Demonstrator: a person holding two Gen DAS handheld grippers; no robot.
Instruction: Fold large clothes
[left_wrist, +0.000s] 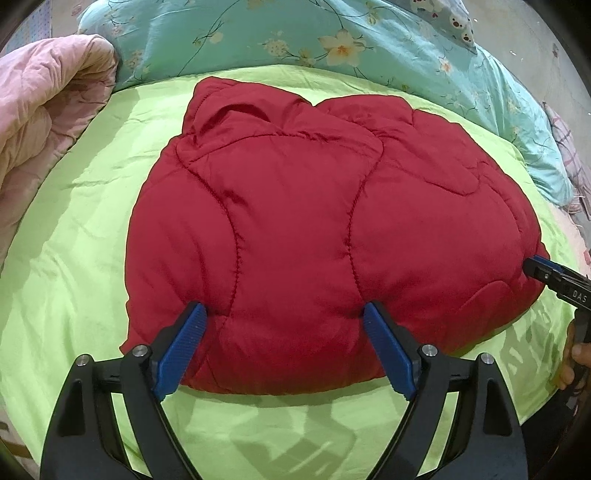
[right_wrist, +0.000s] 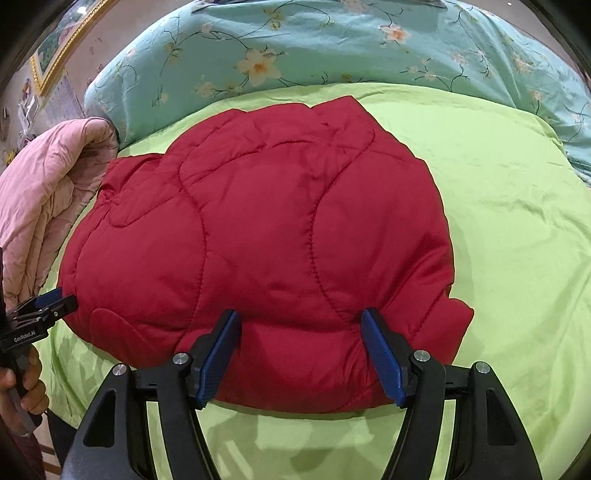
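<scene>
A red quilted padded jacket (left_wrist: 295, 229) lies folded into a thick bundle on the lime green bed sheet (left_wrist: 74, 258). My left gripper (left_wrist: 284, 314) is open, its blue pads pressed against the bundle's near edge on either side of a bulge. My right gripper (right_wrist: 301, 319) is open in the same way at the near edge of the jacket (right_wrist: 258, 229). The right gripper also shows at the right edge of the left wrist view (left_wrist: 535, 267), touching the jacket's right side. The left gripper shows at the left edge of the right wrist view (right_wrist: 55, 301).
A teal floral quilt (left_wrist: 295, 37) lies along the far side of the bed. A pink quilt (left_wrist: 44, 110) is bunched at the far left. The green sheet (right_wrist: 498, 221) stretches to the right of the jacket. A framed picture (right_wrist: 62, 48) hangs on the wall at far left.
</scene>
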